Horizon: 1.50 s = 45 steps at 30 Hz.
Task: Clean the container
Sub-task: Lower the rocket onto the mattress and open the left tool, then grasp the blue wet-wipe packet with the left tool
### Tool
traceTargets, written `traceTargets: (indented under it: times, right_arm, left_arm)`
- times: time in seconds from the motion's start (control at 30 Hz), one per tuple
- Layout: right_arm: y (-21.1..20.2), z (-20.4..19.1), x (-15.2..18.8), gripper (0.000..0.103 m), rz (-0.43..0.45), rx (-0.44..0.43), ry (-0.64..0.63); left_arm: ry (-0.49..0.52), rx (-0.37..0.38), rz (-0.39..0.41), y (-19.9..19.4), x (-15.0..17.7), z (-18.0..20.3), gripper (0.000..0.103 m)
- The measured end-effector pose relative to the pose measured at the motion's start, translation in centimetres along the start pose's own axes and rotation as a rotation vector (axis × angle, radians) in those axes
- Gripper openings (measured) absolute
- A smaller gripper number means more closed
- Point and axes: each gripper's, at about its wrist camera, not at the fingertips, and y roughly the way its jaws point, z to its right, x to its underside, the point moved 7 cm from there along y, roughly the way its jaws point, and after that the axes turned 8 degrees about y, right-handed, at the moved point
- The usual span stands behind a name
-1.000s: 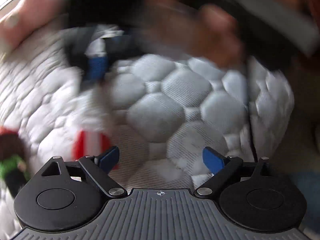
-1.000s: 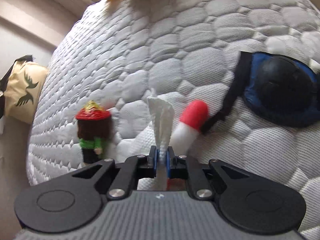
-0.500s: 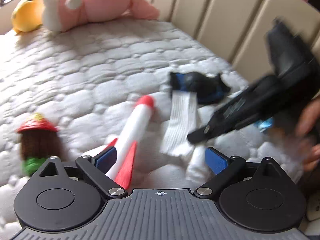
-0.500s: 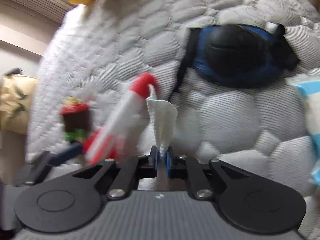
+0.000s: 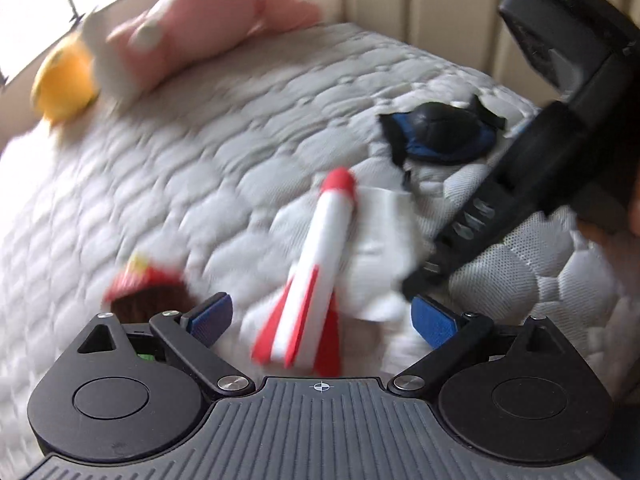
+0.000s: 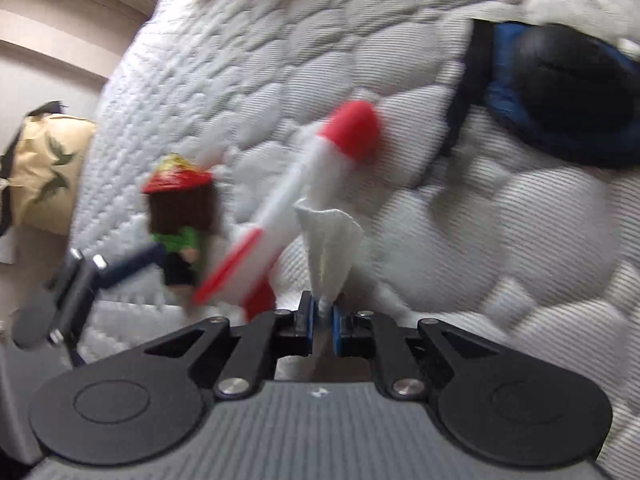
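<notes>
The right gripper [image 6: 322,330] has its jaws pinched tight on a white wipe [image 6: 330,242], which stands up from them above the bed [image 6: 520,220]. The left gripper [image 5: 322,318] has just been widening its jaws; they stand wide and hold nothing, with the tail of a rocket [image 5: 316,264] lying between them, untouched.

No container can be made out for certain in either view. The only rounded thing near is a black and blue item [image 5: 444,132] at the far right of the bed; whether it is the container I cannot tell. Beside the rocket, on the left, stands a figure [image 6: 182,216] with a red hat.

This looks like an early step: wipe in hand, wiping not begun. Next, the empty jaws would need to find and steady the container so the wipe can be brought to it.

No brand, label or writing is readable; both views are blurred.
</notes>
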Motion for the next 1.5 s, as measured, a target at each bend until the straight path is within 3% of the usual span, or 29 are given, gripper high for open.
traceTargets:
  times: [0.1, 0.17, 0.2, 0.23, 0.27, 0.3, 0.4, 0.53, 0.63, 0.7, 0.77, 0.9, 1.0, 1.13, 1.23, 1.33, 1.43, 1.5]
  right_arm:
    - [-2.0, 2.6, 0.4, 0.01, 0.024, 0.024, 0.057]
    - [-3.2, 3.9, 0.4, 0.012, 0.051, 0.049, 0.073]
    - [-3.7, 4.4, 0.4, 0.012, 0.063, 0.059, 0.082]
    - [-4.0, 4.8, 0.4, 0.012, 0.07, 0.064, 0.092]
    - [-4.1, 5.1, 0.4, 0.012, 0.074, 0.066, 0.101]
    - [-4.3, 5.3, 0.4, 0.012, 0.077, 0.07, 0.109]
    - [-4.3, 5.4, 0.5, 0.012, 0.078, 0.081, 0.122]
    - [-4.4, 4.3, 0.5, 0.012, 0.07, 0.073, 0.102]
    - [-4.2, 3.5, 0.7, 0.012, 0.06, 0.075, 0.08]
    - [-4.3, 3.5, 0.9, 0.012, 0.056, 0.072, 0.087]
    - [-4.7, 3.6, 1.1, 0.012, 0.055, 0.064, 0.091]
    - [-7.3, 4.9, 1.7, 0.012, 0.084, 0.039, 0.116]
    - [-11.3, 7.0, 1.2, 0.011, 0.158, 0.017, 0.166]
    - [-18.4, 11.0, -0.6, 0.011, 0.288, 0.024, 0.22]
    - [-23.5, 13.6, -2.2, 0.011, 0.373, 0.084, 0.192]
    - [-26.5, 14.9, -3.3, 0.011, 0.408, 0.15, 0.112]
    - [-27.4, 15.5, -4.0, 0.011, 0.397, 0.166, 0.054]
    - [-27.6, 15.7, -4.1, 0.011, 0.395, 0.181, 0.021]
  left_arm:
    - [0.078, -0.023, 0.007, 2.1, -1.4, 0.7, 0.099]
    - [0.068, -0.028, 0.001, 3.8, -2.0, 0.5, 0.097]
    - [0.046, -0.014, -0.006, 4.6, -2.1, 0.4, 0.091]
    - [0.016, 0.008, -0.026, 5.3, -2.1, 0.2, 0.06]
    - [-0.024, 0.028, -0.061, 6.1, -1.9, -0.1, 0.047]
    - [-0.063, 0.031, -0.083, 6.7, -1.6, -0.6, 0.05]
    - [-0.19, 0.033, -0.116, 6.6, -0.7, -2.6, 0.043]
    - [-0.239, -0.118, -0.162, 4.3, 1.3, -6.5, 0.042]
    - [-0.291, -0.13, -0.204, 3.6, 2.9, -8.7, 0.044]
    - [-0.308, -0.13, -0.193, 2.8, 2.9, -9.5, 0.053]
    - [-0.333, -0.134, -0.138, 1.4, 1.7, -9.6, 0.098]
    - [-0.369, -0.242, 0.012, -2.2, -3.1, -9.1, 0.099]
    - [-0.43, -0.161, 0.067, -2.6, -6.6, -6.4, 0.099]
    - [-0.493, 0.079, 0.002, 0.0, -10.3, 2.1, 0.1]
    - [-0.491, 0.199, -0.054, 2.2, -13.0, 10.1, 0.1]
    - [-0.461, 0.205, -0.07, 4.7, -16.3, 16.4, 0.101]
    - [-0.415, 0.125, -0.195, 8.7, -17.9, 20.5, 0.101]
    - [-0.437, 0.159, -0.203, 10.2, -17.7, 21.6, 0.1]
